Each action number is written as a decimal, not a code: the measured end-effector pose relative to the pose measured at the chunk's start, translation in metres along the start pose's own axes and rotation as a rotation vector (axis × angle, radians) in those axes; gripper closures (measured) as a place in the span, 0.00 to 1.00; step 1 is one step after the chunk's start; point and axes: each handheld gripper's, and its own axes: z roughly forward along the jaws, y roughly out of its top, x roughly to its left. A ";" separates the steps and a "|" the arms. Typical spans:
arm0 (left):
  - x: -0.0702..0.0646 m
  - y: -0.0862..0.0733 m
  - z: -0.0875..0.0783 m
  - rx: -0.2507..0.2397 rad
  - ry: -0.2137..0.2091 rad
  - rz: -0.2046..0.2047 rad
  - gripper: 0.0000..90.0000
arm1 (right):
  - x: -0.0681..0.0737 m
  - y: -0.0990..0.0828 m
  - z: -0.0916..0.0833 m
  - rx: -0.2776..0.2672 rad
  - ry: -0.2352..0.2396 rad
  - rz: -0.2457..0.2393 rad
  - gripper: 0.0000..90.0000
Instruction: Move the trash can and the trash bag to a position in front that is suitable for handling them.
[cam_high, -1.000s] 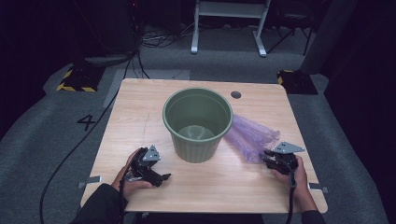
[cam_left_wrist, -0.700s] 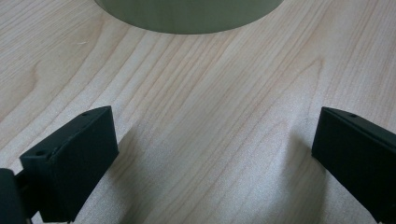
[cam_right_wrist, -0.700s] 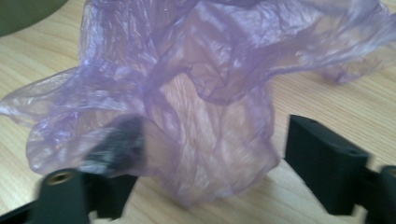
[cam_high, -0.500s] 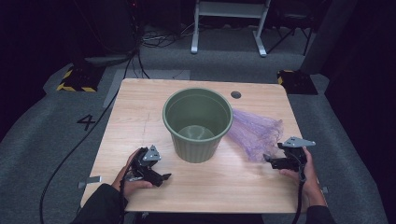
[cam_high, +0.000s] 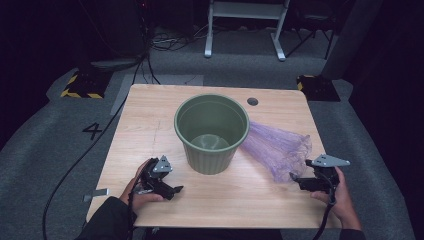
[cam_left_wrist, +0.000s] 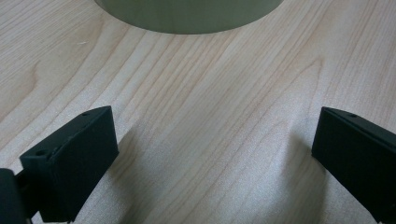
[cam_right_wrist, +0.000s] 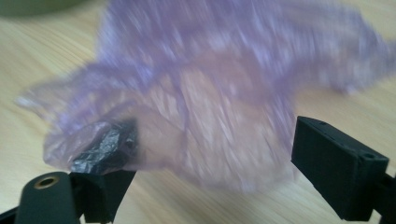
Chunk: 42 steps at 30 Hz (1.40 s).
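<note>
High view: pale wood table (cam_high: 150, 125) on grey carpet, dark room. Green bucket (cam_high: 211, 132) mid-table; purple bag (cam_high: 280, 148) just right of it. Right gripper (cam_high: 302, 181) beside bag.

Left gripper view: jaws wide, empty, bucket ahead.

Right gripper view: jaws just opened wide; bag (cam_right_wrist: 219, 93) drapes one fingertip.

Place: I think I work in a lab or recording studio.
Floor: grey carpet (cam_high: 40, 165) with a number 4 (cam_high: 93, 131) marked on it.
Cables: black cables (cam_high: 165, 42) lie around my tabletop (cam_high: 150, 125).
Safety: yellow-black hazard tape (cam_high: 80, 87) on floor blocks.
Background: dark, with a white metal stand (cam_high: 247, 20).
</note>
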 end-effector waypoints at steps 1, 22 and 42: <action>0.000 0.000 0.000 0.000 0.000 0.000 0.00 | 0.002 0.001 -0.003 -0.027 0.026 0.000 0.17; -0.002 0.001 0.001 -0.002 -0.013 0.010 0.00 | 0.024 0.001 0.027 -0.026 0.015 -0.083 0.86; -0.001 0.001 0.001 -0.003 -0.021 0.015 0.00 | 0.010 -0.011 0.009 -0.085 -0.040 -0.060 1.00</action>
